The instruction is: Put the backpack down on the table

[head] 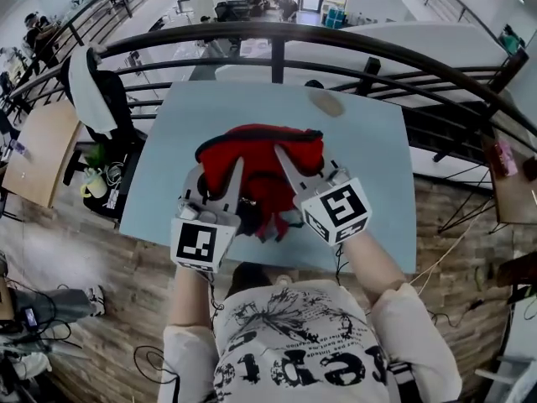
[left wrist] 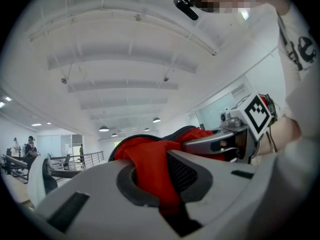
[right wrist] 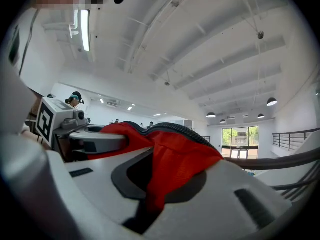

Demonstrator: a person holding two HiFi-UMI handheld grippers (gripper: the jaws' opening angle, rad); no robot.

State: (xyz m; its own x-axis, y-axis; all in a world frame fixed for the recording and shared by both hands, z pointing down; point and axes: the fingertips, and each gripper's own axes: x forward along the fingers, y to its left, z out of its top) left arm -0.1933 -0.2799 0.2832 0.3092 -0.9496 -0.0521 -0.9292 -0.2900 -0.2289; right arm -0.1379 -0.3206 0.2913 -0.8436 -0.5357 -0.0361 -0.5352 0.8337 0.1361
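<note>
A red backpack [head: 256, 162] with a black zip edge hangs over the near half of a pale blue-grey table [head: 369, 158]. My left gripper [head: 220, 181] is shut on its left side and my right gripper [head: 300, 168] is shut on its right side. In the left gripper view red fabric [left wrist: 150, 159] is pinched between the jaws of the left gripper [left wrist: 161, 186], with the right gripper [left wrist: 235, 134] beyond it. The right gripper view has the same red fabric [right wrist: 177, 151] clamped in the right gripper [right wrist: 159, 181], and the left gripper [right wrist: 85, 140] opposite. The bag's underside is hidden.
A dark curved railing [head: 277, 36] runs behind the table's far edge. A brownish spot [head: 325, 102] marks the far part of the tabletop. A chair draped in white cloth [head: 92, 91] and a wooden desk [head: 38, 149] stand to the left. Wooden floor surrounds the table.
</note>
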